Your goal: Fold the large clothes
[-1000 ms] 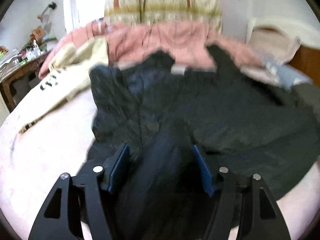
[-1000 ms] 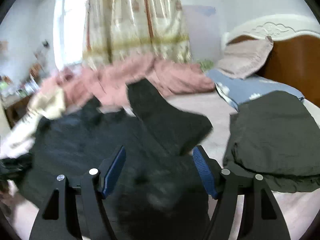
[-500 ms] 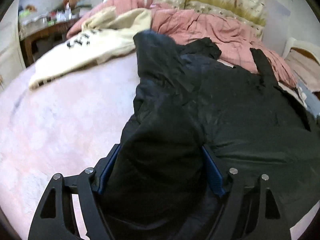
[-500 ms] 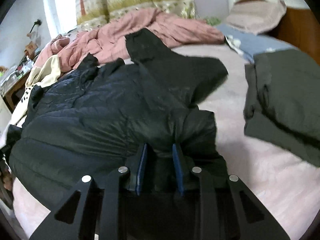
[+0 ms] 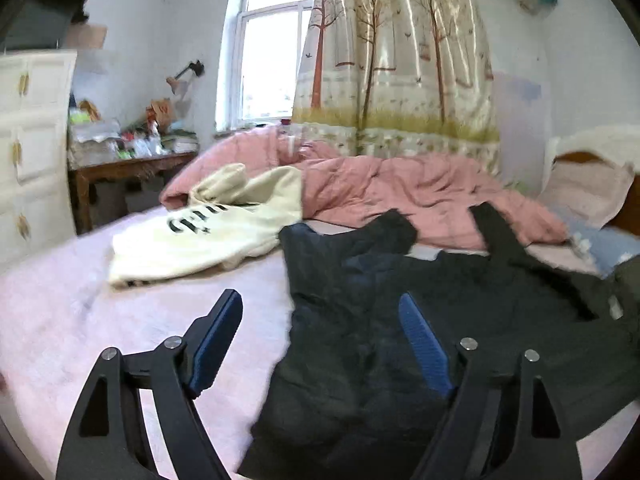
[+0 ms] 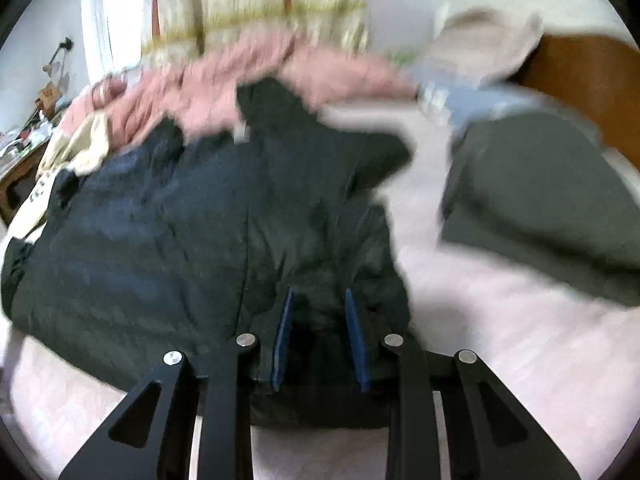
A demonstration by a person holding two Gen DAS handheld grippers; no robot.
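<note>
Pinching one black jacket, your right gripper; left gripper jaws just spread, empty; one folded garment beside.

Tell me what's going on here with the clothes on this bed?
A person with a handheld gripper in each hand is folding a dark padded jacket spread on a pale pink bed sheet. The right gripper is shut on a bunched fold at the jacket's near edge. The left gripper is open, its jaws having just widened, holding nothing above the jacket's edge. A cream sweatshirt and a folded dark green garment lie at either side.
</note>
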